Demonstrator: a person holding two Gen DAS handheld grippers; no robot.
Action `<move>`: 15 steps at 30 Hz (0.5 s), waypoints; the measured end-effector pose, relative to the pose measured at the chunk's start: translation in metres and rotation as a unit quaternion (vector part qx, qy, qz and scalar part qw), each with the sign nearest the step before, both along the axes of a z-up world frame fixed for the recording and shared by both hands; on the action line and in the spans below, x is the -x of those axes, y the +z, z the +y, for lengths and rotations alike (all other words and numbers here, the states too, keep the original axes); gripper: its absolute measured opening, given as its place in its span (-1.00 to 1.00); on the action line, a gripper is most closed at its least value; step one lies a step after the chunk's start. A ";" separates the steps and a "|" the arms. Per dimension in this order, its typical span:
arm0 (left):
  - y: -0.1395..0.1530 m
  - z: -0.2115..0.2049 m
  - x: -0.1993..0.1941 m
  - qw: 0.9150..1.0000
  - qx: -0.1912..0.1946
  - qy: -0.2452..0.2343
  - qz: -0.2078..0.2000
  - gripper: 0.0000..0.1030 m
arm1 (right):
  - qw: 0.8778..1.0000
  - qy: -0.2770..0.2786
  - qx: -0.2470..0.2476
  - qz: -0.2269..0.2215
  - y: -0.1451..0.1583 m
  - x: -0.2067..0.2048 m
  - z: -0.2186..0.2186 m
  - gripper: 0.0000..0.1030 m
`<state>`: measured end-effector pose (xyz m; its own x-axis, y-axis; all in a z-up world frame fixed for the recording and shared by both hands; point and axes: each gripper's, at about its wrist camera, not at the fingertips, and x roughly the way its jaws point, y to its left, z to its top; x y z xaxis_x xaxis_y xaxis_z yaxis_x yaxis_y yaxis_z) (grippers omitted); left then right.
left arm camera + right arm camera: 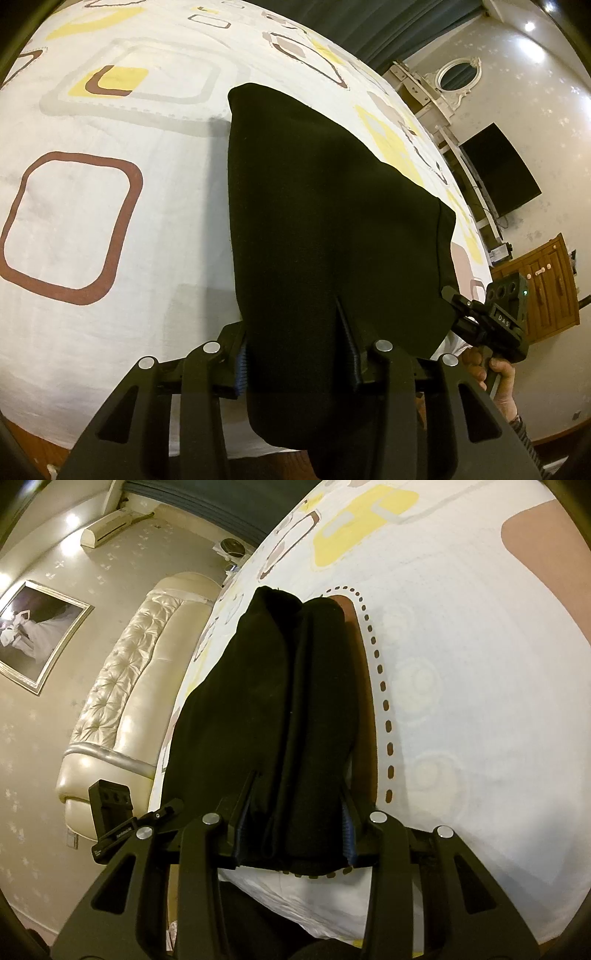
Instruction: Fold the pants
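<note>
White bedsheet (110, 240) with brown and yellow squares covers the bed, and the black pants (314, 203) lie on it, already folded to a thick bundle. The left gripper (295, 354) and the right gripper (295, 812) each clamp its near edge. I judge the cloth soft, limp and light, so it sags; holding all layers at the corners seems best.

"DAS" on the right gripper (448, 295)
</note>
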<state>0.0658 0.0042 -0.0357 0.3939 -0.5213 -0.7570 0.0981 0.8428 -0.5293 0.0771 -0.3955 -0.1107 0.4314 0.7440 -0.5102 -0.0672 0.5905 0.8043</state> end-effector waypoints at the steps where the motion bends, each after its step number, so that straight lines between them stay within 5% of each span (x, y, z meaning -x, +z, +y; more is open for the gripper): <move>1: -0.001 0.001 0.000 1.000 0.001 -0.001 0.000 -0.18 | 1.000 0.001 -0.001 0.000 0.000 0.000 -0.001 -0.27; 9: 0.007 0.011 0.007 0.999 -0.001 -0.025 -0.046 0.52 | 1.000 0.007 -0.026 0.000 0.004 -0.002 -0.013 0.14; 12: 0.006 0.027 0.003 0.998 0.037 -0.014 -0.047 0.54 | 0.999 -0.009 -0.043 -0.010 0.011 -0.009 -0.028 0.43; 15: -0.005 0.039 -0.016 0.996 0.085 0.000 -0.022 0.59 | 0.999 -0.025 -0.047 -0.009 0.014 -0.028 -0.039 0.50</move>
<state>0.0820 0.0436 -0.0405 0.4249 -0.6408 -0.6394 0.1235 0.7408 -0.6603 0.1051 -0.4345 -0.0964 0.4768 0.7664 -0.4305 -0.0546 0.5146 0.8557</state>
